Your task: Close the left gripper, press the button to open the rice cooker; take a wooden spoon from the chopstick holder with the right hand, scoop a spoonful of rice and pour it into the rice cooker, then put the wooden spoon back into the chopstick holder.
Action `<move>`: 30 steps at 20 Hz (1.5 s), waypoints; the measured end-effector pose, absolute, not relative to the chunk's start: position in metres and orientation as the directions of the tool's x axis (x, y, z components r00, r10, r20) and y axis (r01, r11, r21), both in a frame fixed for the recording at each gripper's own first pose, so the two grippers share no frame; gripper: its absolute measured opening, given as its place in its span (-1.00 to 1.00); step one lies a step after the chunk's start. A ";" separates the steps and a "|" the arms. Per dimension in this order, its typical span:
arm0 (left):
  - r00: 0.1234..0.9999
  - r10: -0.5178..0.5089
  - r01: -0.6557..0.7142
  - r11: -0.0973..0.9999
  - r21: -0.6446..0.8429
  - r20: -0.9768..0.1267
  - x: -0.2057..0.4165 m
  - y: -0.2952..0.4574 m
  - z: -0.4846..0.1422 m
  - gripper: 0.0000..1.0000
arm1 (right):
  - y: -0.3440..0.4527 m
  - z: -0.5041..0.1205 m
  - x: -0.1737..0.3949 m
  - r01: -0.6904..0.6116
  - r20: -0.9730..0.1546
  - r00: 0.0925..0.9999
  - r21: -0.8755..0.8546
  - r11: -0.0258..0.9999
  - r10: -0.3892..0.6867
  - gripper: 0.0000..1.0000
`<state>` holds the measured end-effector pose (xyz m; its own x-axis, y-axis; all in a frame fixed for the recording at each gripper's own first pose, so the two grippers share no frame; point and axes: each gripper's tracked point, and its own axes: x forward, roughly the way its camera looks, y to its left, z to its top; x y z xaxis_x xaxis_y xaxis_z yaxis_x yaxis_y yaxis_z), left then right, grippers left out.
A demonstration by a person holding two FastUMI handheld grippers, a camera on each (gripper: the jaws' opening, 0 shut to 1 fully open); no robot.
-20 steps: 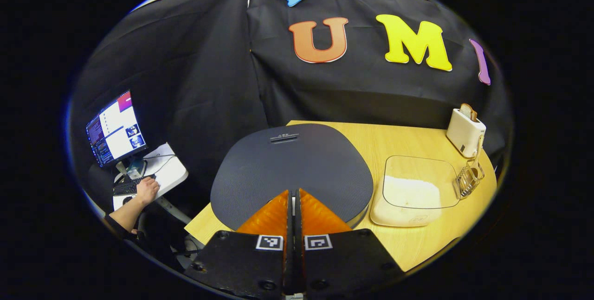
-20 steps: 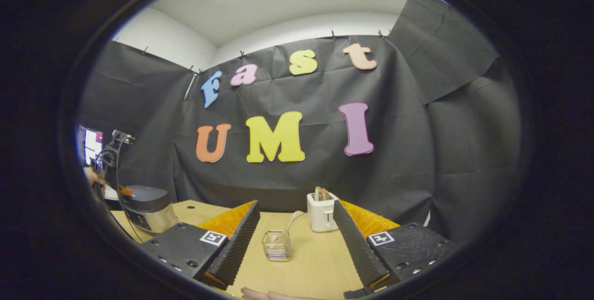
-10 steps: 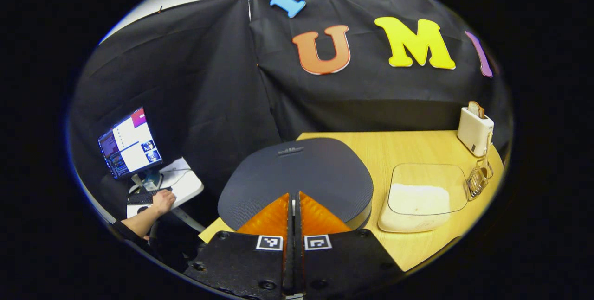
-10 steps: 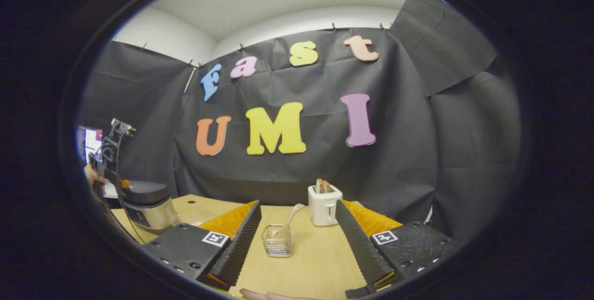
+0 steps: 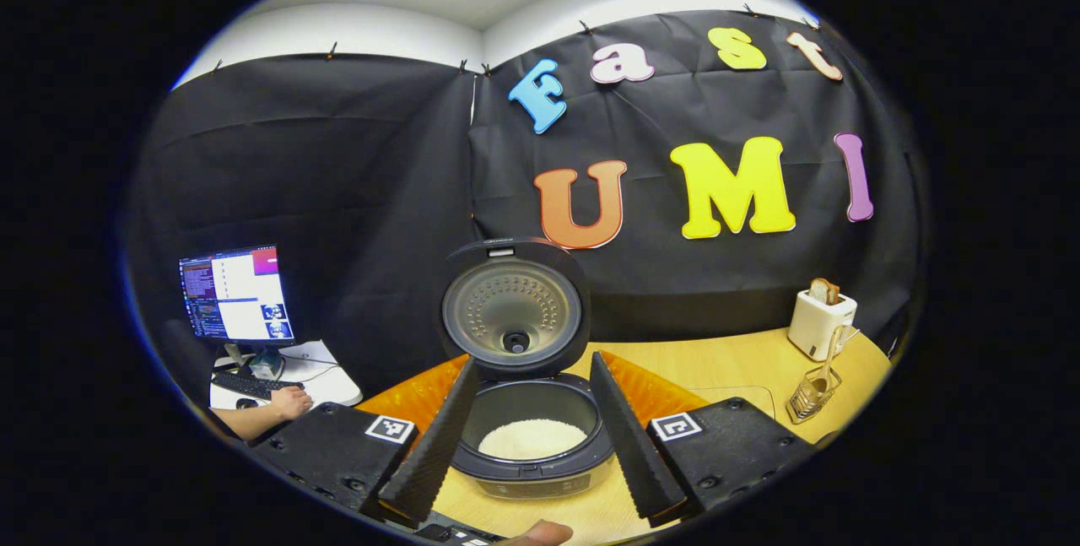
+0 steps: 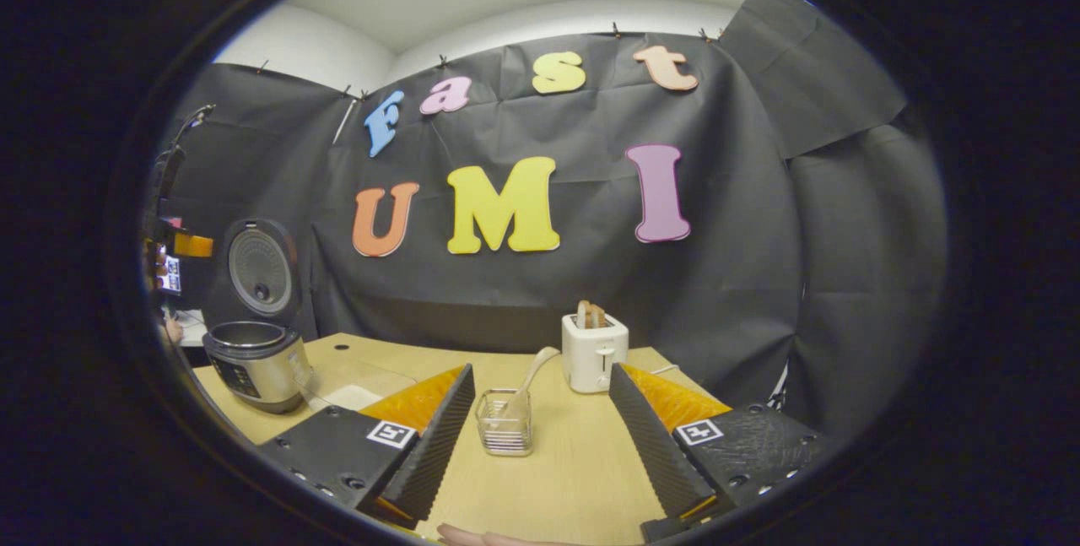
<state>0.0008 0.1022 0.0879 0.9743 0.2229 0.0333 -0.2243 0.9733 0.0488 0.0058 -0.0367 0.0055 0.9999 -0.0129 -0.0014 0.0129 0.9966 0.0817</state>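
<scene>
Open rice cooker [image 5: 531, 436] between left claw [image 5: 527, 445] fingers

Rice cooker [image 6: 253, 364] at the table's [image 6: 540, 478] left, lid raised, toaster [image 6: 594, 351] far behind the chopstick holder [image 6: 504, 422], wooden spoon [image 6: 530, 376] inside it.

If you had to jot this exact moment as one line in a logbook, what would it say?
rice cooker: lid up, rice inside | left claw: open | right claw: open, facing chopstick holder | wooden spoon: in holder
</scene>
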 end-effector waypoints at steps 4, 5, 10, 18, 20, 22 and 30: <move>0.980 0.199 -0.200 0.979 0.028 0.025 -0.015 0.091 0.059 0.82 | -0.023 0.001 0.026 -0.034 -0.059 0.998 0.021 0.999 0.035 0.83; 0.980 0.195 -0.195 0.981 0.013 0.028 -0.018 0.090 0.054 0.86 | -0.021 0.006 0.031 -0.031 -0.058 0.998 0.003 1.000 0.031 0.92; 0.988 0.149 -0.146 0.987 -0.067 0.047 -0.034 0.080 0.038 0.88 | -0.010 0.006 0.068 -0.015 -0.087 0.996 -0.048 0.999 0.011 0.92; 0.995 0.061 -0.058 0.998 -0.038 0.075 -0.040 0.080 0.035 0.88 | -0.019 -0.026 0.170 0.089 -0.244 0.967 0.055 0.994 -0.073 0.93; 0.995 0.078 -0.077 0.997 -0.015 0.055 -0.042 0.094 0.029 0.88 | -0.025 -0.036 0.197 0.128 -0.287 0.953 0.079 0.989 -0.100 0.91; 0.994 0.097 -0.096 0.995 -0.020 0.049 -0.042 0.107 0.027 0.88 | -0.027 -0.049 0.219 0.135 -0.332 0.939 0.114 0.984 -0.090 0.93; 0.991 0.134 -0.133 0.989 -0.072 0.010 -0.041 0.133 0.016 0.88 | -0.027 -0.102 0.281 0.173 -0.483 0.872 0.153 0.973 -0.079 0.83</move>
